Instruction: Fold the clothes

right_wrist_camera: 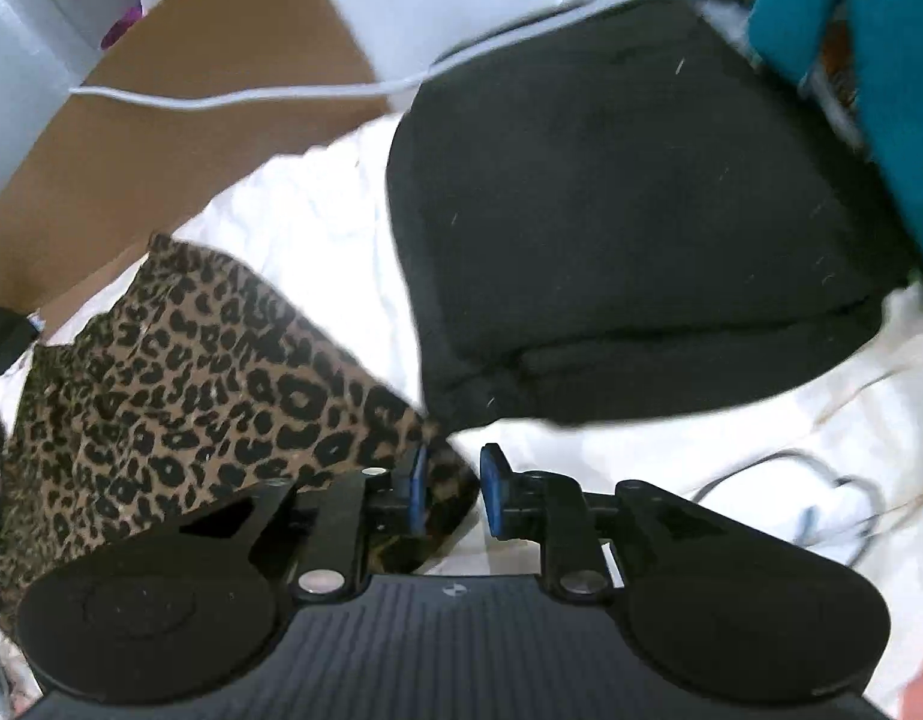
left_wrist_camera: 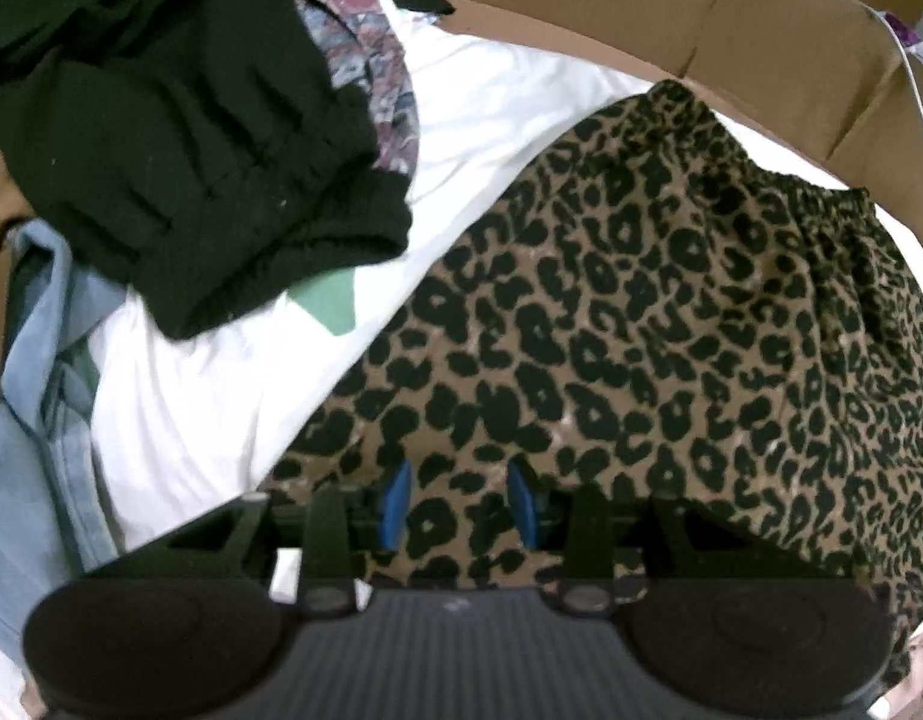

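A leopard-print garment (left_wrist_camera: 641,330) lies spread on a white sheet (left_wrist_camera: 221,390), its gathered waistband toward the far right. My left gripper (left_wrist_camera: 459,501) is right over its near edge, blue pads apart, with flat printed cloth showing between them and no grip visible. In the right wrist view the same leopard garment (right_wrist_camera: 191,372) fills the left side. Its near corner lies between the blue pads of my right gripper (right_wrist_camera: 455,486), which stand a little apart and do not pinch the cloth.
A black knit garment (left_wrist_camera: 179,138) lies rumpled at far left over a patterned cloth (left_wrist_camera: 377,78), with pale blue denim (left_wrist_camera: 35,420) beside it. Cardboard walls (left_wrist_camera: 731,18) ring the sheet. A folded black garment (right_wrist_camera: 641,210), white cable (right_wrist_camera: 251,97) and teal item (right_wrist_camera: 881,60) lie to the right.
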